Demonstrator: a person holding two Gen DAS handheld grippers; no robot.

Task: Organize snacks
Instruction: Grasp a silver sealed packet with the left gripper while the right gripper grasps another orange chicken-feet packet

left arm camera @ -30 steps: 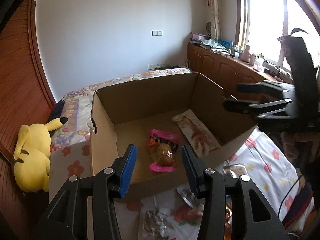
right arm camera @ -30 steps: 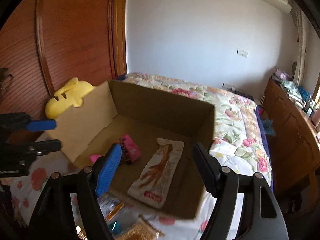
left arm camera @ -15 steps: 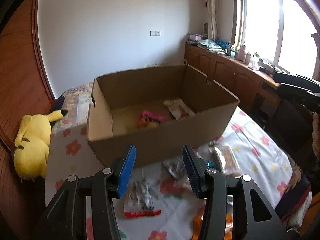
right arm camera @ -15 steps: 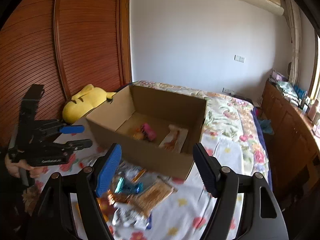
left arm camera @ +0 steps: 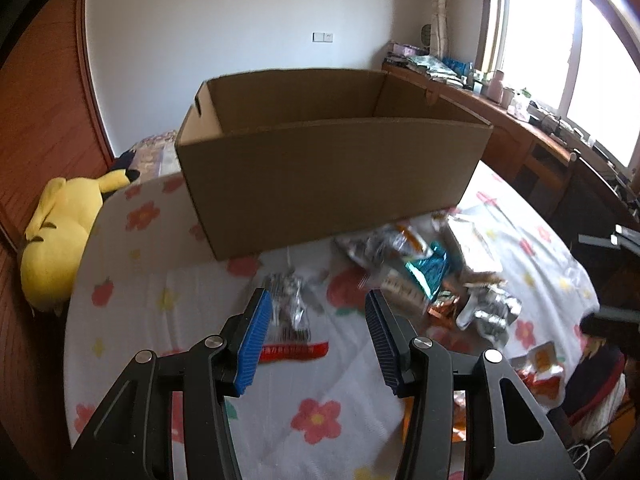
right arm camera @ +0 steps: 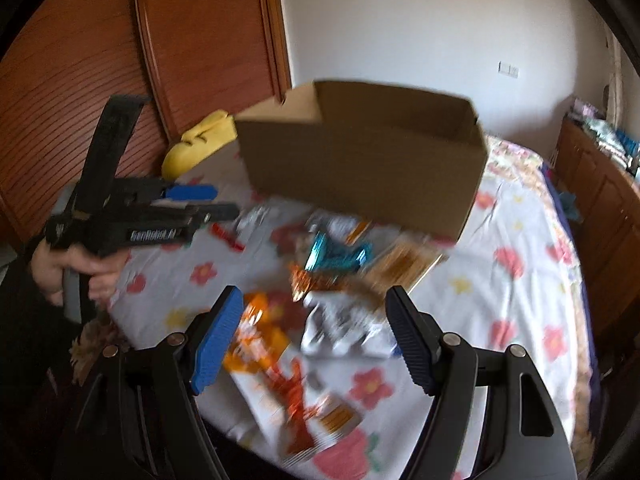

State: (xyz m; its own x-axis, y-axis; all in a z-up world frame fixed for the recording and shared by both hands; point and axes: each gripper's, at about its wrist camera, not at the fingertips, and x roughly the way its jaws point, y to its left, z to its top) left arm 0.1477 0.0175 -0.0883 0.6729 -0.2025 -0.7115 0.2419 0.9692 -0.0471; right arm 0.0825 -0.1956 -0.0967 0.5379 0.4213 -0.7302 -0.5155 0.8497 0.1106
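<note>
Cardboard box (left arm camera: 332,176) on floral cloth; snack packets (left arm camera: 420,264) before it. "GenRobot.AI" on left gripper (right arm camera: 208,200). Left gripper part-open, right gripper (right arm camera: 312,336) wide, both empty.

Cardboard box (left arm camera: 332,168) blocks the far side of the floral cloth (left arm camera: 168,280). Snack packets (left arm camera: 424,272) crowd the cloth right of centre; left half mostly bare, one silver packet (left arm camera: 286,312) near. Plush toy (left arm camera: 60,232) at left edge.

Brown box (left arm camera: 332,176), flower-patterned white tablecloth (left arm camera: 160,280)
</note>
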